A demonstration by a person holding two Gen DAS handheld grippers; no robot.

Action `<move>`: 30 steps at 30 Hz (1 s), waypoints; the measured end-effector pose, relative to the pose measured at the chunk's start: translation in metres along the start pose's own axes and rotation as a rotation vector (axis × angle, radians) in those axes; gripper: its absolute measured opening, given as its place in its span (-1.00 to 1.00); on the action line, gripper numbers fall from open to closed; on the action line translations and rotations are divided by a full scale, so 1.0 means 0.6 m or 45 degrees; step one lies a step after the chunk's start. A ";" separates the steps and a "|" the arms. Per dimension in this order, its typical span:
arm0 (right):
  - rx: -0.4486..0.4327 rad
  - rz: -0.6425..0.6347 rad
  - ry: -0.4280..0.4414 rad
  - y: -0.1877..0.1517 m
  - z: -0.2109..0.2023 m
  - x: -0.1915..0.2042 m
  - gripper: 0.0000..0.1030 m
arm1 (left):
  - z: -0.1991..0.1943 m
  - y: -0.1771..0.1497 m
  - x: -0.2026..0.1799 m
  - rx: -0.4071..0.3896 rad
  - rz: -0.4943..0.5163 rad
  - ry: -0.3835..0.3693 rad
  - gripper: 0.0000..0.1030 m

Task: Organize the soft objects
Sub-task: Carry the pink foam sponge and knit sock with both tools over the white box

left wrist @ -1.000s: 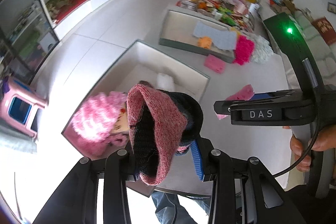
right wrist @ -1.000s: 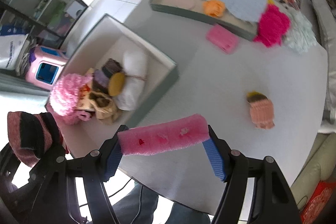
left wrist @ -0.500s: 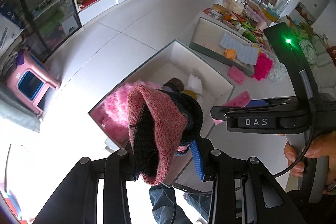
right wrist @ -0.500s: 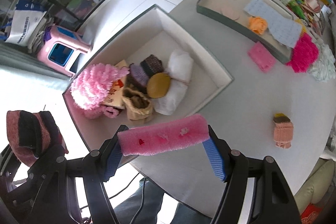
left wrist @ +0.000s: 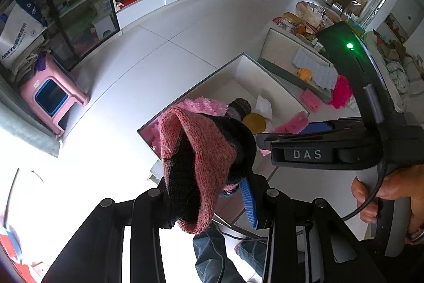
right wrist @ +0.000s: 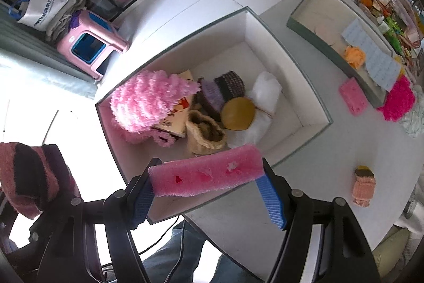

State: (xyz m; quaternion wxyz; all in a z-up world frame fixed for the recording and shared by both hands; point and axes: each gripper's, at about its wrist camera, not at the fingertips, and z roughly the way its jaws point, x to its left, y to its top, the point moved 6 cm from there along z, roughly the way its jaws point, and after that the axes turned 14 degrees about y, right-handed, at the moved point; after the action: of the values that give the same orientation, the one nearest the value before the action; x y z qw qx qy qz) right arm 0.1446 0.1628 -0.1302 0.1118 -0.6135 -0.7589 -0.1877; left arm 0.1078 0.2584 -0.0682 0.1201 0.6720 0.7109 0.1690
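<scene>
Now both grippers sit higher and further back from the table than they did a second ago: in the earlier right wrist views the white box filled only the upper left, whereas the whole white box point(right wrist: 312, 108) now lies spread out just ahead of and below the right gripper point(right wrist: 209, 192), and in the left wrist view much more floor and room show beyond the left gripper point(left wrist: 209, 187). The left gripper is clamped on a pink-and-black knitted sock point(left wrist: 196, 163), which bulges up between its fingers and hides much of the box behind it. The right gripper pinches a pink foam sponge point(right wrist: 206, 174) by its two ends, with the sponge stretched crosswise between the blue pads point(right wrist: 273, 206). Neither grasp has altered across the three moments; only the pose has. Ahead of the right gripper the box already holds a fluffy pink item point(right wrist: 148, 102), a beige knitted pouch point(right wrist: 204, 134), a round yellow puff point(right wrist: 238, 113), a white cloth point(right wrist: 265, 92) and small dark and purple knitted pieces. Off to the right of that gripper, on the table point(right wrist: 304, 177), a peach knitted sock point(right wrist: 364, 187) and a second pink sponge point(right wrist: 352, 96) are yet to be gathered, near a shallow tray point(right wrist: 312, 25). My reading is that both loads are lined up for dropping into the box, the sponge being nearest its front wall, and the lift suggests clearance is being made over the rim before release.
</scene>
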 end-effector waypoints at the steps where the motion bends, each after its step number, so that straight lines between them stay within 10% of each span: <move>1: -0.001 -0.002 0.003 -0.001 0.000 0.003 0.44 | 0.002 0.001 0.000 0.002 -0.003 -0.005 -0.24; 30: -0.219 0.390 -0.054 -0.095 -0.093 -0.149 0.44 | 0.081 0.010 -0.059 0.127 0.106 -0.124 -0.24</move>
State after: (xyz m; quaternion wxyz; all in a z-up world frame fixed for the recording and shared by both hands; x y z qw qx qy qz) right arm 0.1055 0.0496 -0.1241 0.0701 -0.7330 -0.6398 -0.2199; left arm 0.1349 0.2275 -0.1125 0.1138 0.7135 0.6833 0.1051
